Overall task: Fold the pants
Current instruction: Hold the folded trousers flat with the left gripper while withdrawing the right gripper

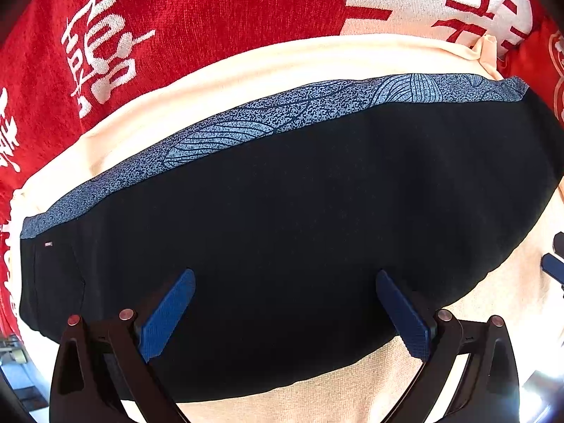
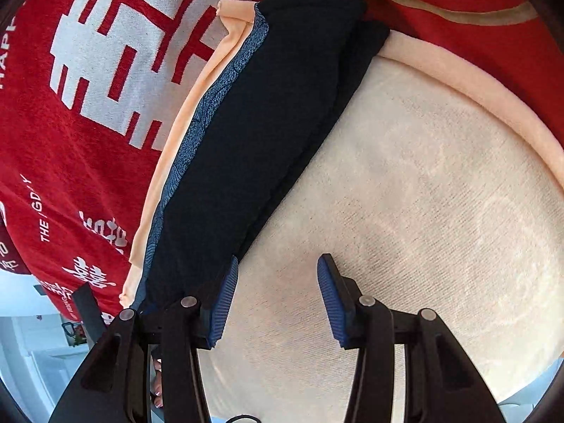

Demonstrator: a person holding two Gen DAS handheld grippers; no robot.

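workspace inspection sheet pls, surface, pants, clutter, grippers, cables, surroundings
surface: cream towel spread over a red blanket with white lettering
job's things: dark pants folded into a long strip, patterned waistband showing along one edge
clutter: nothing seen
grippers: left gripper open above the pants; right gripper open over the towel, nothing between its fingers
cables: nothing seen
surroundings: bright room at the right view's lower left, too small to tell
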